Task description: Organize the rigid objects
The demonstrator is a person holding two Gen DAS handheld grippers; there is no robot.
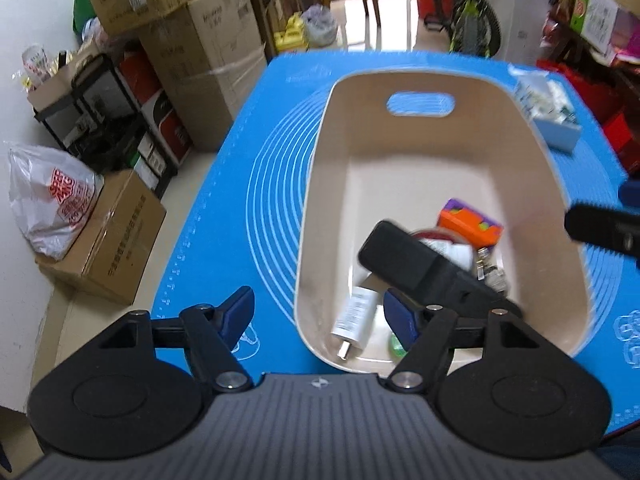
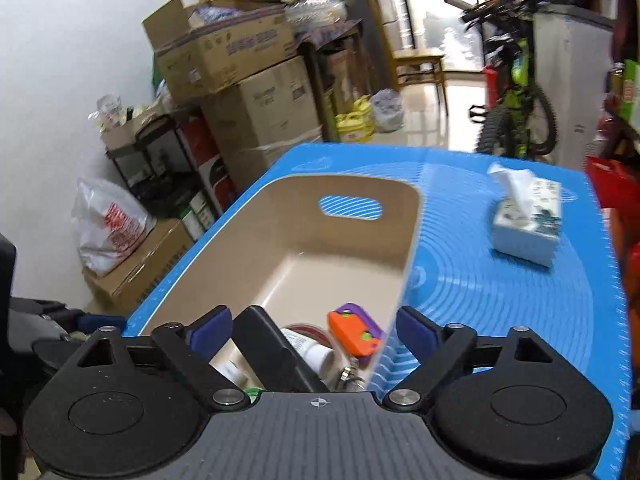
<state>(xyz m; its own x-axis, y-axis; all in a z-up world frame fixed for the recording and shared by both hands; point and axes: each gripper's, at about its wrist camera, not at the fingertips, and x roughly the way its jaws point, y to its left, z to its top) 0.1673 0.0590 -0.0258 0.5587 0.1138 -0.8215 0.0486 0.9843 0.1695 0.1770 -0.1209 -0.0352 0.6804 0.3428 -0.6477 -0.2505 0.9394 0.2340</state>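
Observation:
A beige bin (image 1: 320, 184) (image 2: 400, 256) stands on the blue mat. In it lie a long black remote-like object (image 1: 416, 266) (image 2: 276, 356), a white tube (image 1: 354, 316) (image 2: 316, 354), an orange and purple toy (image 1: 470, 222) (image 2: 354, 330), a red-rimmed round thing (image 1: 434, 236) and small metal pieces (image 1: 490, 268) (image 2: 350, 376). My left gripper (image 1: 320, 318) is open and empty, straddling the bin's near left rim. My right gripper (image 2: 312, 330) is open and empty above the bin's near end; part of it shows in the left wrist view (image 1: 604, 228).
A tissue box (image 1: 548, 114) (image 2: 528, 226) sits on the blue mat (image 1: 248, 208) (image 2: 500, 320) at the far right. Stacked cardboard boxes (image 1: 200, 52), a black shelf and a plastic bag (image 1: 52, 204) line the left wall. A bicycle (image 2: 516, 108) stands beyond the table.

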